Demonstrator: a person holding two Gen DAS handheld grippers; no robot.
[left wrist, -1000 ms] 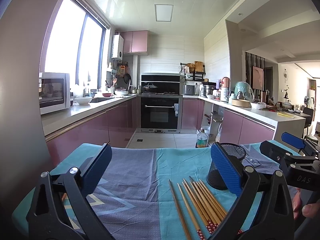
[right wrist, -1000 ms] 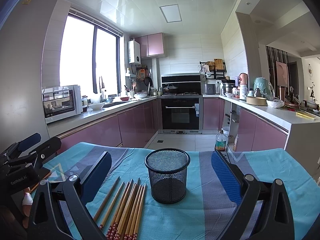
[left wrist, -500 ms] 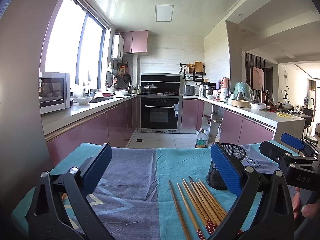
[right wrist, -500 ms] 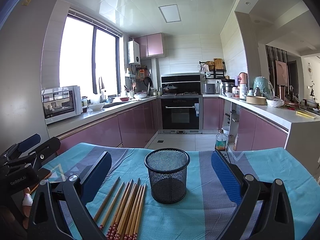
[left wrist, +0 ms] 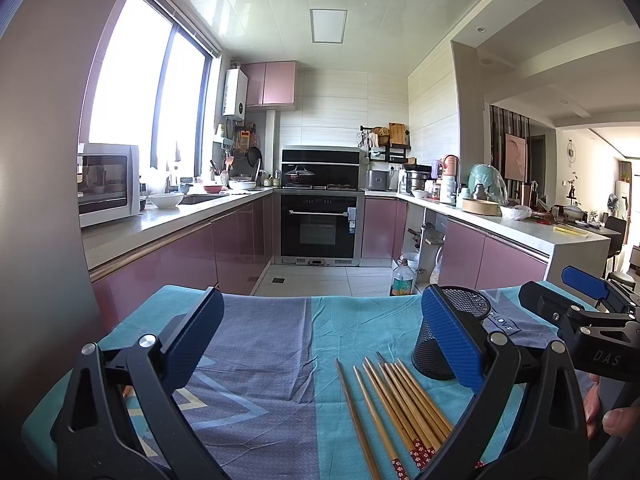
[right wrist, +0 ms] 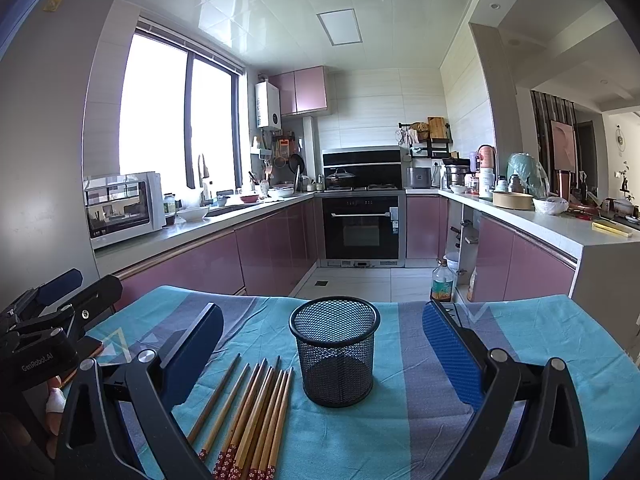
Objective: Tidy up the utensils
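Note:
Several wooden chopsticks [left wrist: 396, 404] with red patterned ends lie side by side on the cloth-covered table [left wrist: 272, 344]. They also show in the right wrist view [right wrist: 252, 408]. A black mesh cup [right wrist: 335, 350] stands upright and empty just right of them; in the left wrist view the cup [left wrist: 448, 336] is partly hidden by my right finger. My left gripper [left wrist: 320, 340] is open and empty, held above the table left of the chopsticks. My right gripper [right wrist: 322, 348] is open and empty, with the cup between its fingers' line of sight.
The table cloth is teal with grey-purple stripes [right wrist: 424, 360]. Beyond the table's far edge lie the kitchen floor, a bottle [right wrist: 442, 280], pink cabinets and an oven [right wrist: 362, 232]. Each gripper shows at the side of the other's view.

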